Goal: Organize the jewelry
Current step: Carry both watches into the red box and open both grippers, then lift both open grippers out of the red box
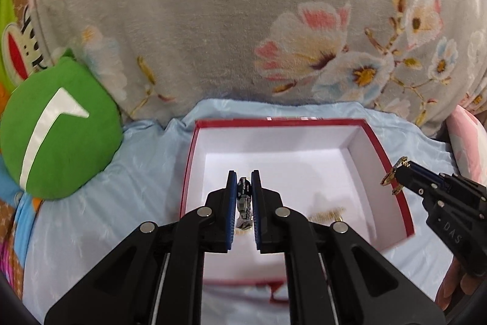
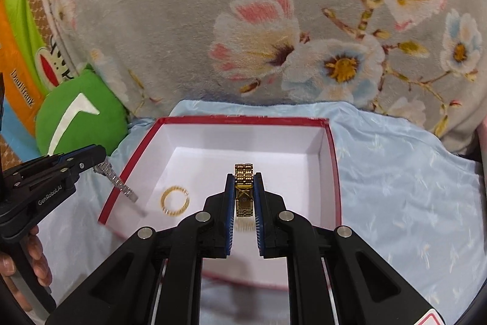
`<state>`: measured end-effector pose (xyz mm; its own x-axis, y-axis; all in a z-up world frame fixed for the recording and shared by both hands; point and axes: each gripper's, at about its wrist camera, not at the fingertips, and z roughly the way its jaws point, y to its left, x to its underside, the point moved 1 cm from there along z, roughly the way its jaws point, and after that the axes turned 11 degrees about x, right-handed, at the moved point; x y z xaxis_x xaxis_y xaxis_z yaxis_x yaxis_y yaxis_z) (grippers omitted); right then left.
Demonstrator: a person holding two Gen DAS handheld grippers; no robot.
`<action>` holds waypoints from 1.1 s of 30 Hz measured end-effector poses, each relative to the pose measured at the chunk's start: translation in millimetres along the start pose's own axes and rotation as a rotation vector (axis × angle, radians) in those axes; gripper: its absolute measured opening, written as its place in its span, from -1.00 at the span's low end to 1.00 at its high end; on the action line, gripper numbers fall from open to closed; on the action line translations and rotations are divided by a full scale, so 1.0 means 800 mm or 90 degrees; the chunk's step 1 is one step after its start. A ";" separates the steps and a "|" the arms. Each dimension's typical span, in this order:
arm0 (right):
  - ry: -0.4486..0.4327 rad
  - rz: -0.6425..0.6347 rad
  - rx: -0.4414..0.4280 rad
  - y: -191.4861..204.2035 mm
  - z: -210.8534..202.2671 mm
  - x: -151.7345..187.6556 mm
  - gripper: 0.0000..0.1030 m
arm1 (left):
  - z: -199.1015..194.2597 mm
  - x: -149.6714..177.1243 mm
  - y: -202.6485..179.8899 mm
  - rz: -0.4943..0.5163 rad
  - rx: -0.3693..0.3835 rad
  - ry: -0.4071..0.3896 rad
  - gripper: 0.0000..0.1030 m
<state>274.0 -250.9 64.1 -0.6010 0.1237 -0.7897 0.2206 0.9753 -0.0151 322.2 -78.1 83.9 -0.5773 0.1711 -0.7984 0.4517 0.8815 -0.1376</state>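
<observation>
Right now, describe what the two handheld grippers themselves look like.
Both are black plastic two-finger tools with blue ribbed pads inside the fingers and round silver pivot pins. The left gripper carries white "GenRoboAI" lettering on its side; the right gripper shows "DAS" lettering and a red-edged sticker near its base. A bare hand holds the left one.

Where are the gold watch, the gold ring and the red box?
gold watch point(image 2: 244, 191), right wrist view, on its face between the gripper pads.
gold ring point(image 2: 174, 200), right wrist view, on its left band.
red box point(image 2: 243, 120), right wrist view, on its far rim.
</observation>
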 end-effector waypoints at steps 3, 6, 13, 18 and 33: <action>0.007 0.002 -0.002 0.003 0.035 -0.015 -0.79 | 0.036 -0.018 0.006 0.003 -0.005 0.005 -0.83; 0.017 0.003 0.003 0.006 0.066 -0.024 -0.79 | 0.074 -0.026 0.011 0.000 -0.002 0.023 -0.83; 0.052 0.006 0.002 0.007 0.122 -0.028 -0.79 | 0.135 -0.029 0.010 0.016 -0.022 0.041 -0.83; 0.045 0.012 0.013 0.007 0.135 -0.029 -0.75 | 0.152 -0.031 0.010 0.013 -0.032 0.031 -0.81; 0.033 0.019 0.006 0.000 0.095 -0.007 -0.61 | 0.102 -0.023 0.024 -0.011 -0.052 0.009 -0.04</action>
<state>335.8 -265.3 22.2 -0.6327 0.1630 -0.7570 0.2469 0.9690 0.0023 397.1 -100.4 48.3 -0.5942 0.1604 -0.7882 0.3843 0.9174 -0.1030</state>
